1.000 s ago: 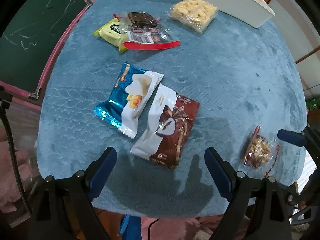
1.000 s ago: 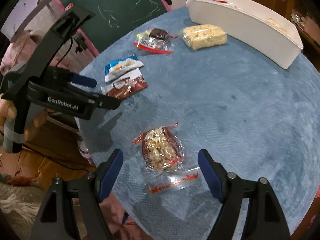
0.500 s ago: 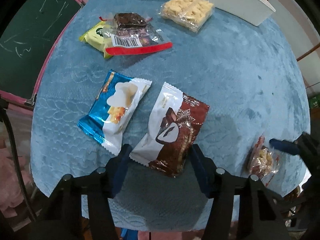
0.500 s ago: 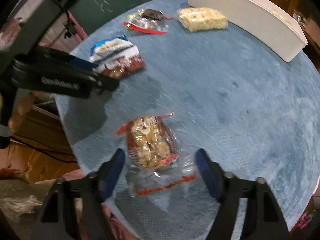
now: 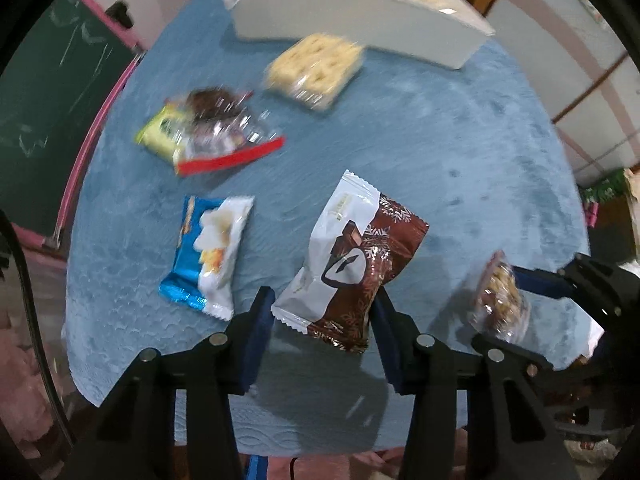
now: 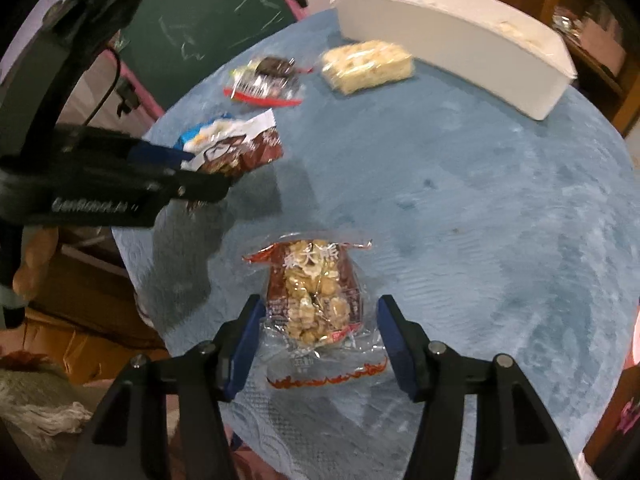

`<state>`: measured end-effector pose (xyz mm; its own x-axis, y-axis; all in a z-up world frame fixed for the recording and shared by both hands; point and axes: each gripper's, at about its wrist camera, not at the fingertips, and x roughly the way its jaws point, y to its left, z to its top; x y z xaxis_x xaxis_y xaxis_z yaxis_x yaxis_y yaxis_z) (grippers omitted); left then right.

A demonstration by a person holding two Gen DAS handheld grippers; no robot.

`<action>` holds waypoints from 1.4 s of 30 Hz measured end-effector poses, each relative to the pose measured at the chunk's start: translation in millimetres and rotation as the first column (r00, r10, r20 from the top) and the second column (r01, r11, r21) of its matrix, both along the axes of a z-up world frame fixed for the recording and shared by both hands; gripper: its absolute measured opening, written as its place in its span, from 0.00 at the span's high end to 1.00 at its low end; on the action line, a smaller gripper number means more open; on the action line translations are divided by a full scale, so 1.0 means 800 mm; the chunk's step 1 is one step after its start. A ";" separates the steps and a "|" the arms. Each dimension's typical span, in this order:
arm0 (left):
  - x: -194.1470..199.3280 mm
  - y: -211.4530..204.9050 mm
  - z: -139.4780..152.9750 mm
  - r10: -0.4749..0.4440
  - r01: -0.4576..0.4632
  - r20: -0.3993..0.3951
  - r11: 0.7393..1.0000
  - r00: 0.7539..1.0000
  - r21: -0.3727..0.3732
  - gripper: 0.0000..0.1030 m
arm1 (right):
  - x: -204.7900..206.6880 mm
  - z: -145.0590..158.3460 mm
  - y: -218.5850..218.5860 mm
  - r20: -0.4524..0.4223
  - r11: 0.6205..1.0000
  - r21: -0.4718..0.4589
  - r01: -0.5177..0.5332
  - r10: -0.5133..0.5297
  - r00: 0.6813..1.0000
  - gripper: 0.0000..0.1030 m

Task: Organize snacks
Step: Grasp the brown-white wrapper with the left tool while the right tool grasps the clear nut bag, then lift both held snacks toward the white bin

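the left gripper (image 5: 322,322) clamps the near end of the brown packet (image 5: 352,264), whose long axis runs straight ahead toward the white bin (image 5: 360,20) across the table (image 5: 460,152). the right gripper (image 6: 318,340) pinches the nut bag (image 6: 314,300), also lengthwise; both sit well short of the bin.

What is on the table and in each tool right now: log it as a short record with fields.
surface: round table under blue textured cloth
left tool: shut on brown-and-white foil snack packet, lifted
right tool: shut on clear bag of nut clusters
lying loose: blue-and-white snack packet; clear red-edged bag with dark bar over yellow packet; clear-wrapped pale cracker block
container: long white bin, far edge
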<state>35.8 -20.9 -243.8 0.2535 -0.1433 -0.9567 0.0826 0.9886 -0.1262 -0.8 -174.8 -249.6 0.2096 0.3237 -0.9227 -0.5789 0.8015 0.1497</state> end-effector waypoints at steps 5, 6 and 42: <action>0.010 -0.026 0.056 -0.056 0.060 0.073 0.997 0.996 -0.049 0.55 | 0.007 0.037 -0.015 0.047 0.998 0.013 0.059 -0.060 0.997 0.44; 0.014 -0.029 0.069 -0.069 0.074 0.093 0.996 0.993 -0.057 0.55 | 0.007 0.046 -0.021 0.059 0.997 0.016 0.071 -0.072 0.996 0.44; 0.314 -0.057 0.301 -0.242 0.250 0.431 0.968 0.870 0.039 0.55 | 0.254 0.282 -0.080 0.299 0.740 0.323 0.590 -0.671 0.678 0.43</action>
<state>287.2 -66.5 -3.1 0.5922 -0.2706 -0.7590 0.3725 0.9272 -0.0400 202.2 -239.1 -23.9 0.7375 0.1382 -0.6611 0.0143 0.9754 0.2199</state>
